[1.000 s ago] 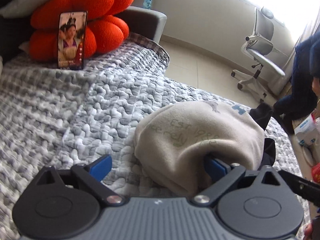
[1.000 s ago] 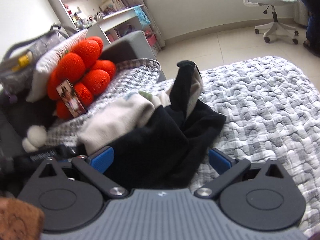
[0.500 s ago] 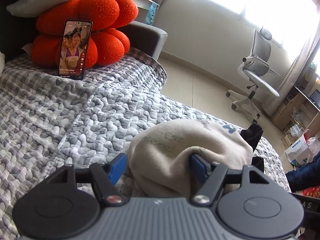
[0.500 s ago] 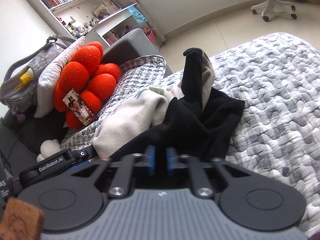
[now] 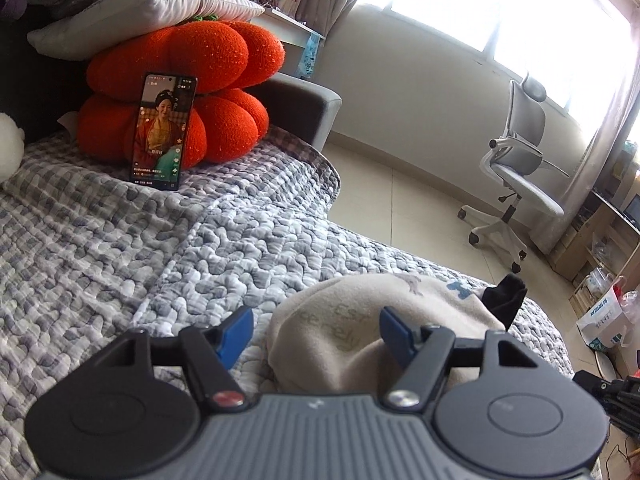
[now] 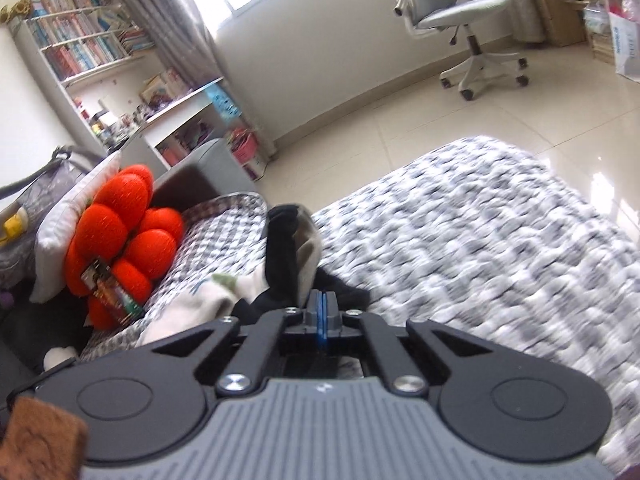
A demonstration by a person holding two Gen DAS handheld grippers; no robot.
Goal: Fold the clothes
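Left gripper pose: the left gripper [image 5: 316, 334] points forward and downward over the bed, its blue pads [image 5: 236, 332] spread part-way; the right pad presses into the beige fleece garment with faint printed lettering [image 5: 360, 344], the left pad stands clear of the cloth beside its left edge, so nothing is clamped.
Right gripper pose: the right gripper [image 6: 321, 308] points forward and slightly down, its two blue pads pressed flat together; black cloth [image 6: 286, 256] lies right at the tips, but whether any is pinched I cannot tell.
Garment place: the beige fleece is bunched in a mound on the near right of the grey-and-white quilted bedspread [image 5: 140, 240], with the black cloth poking up at its far right side.
Around: a round orange segmented cushion [image 5: 188, 92] sits at the far left of the bed under a white pillow [image 5: 144, 8]; a smartphone with a lit screen [image 5: 162, 132] leans upright against the cushion; a grey office chair on castors [image 5: 520, 168] stands on the tiled floor, well apart from the bed.
In the way: the fleece mound hides most of the black cloth from the left wrist camera.
View difference: only the right wrist camera shows the white bookshelf full of books [image 6: 80, 48]; its picture is motion-blurred across the bedspread.
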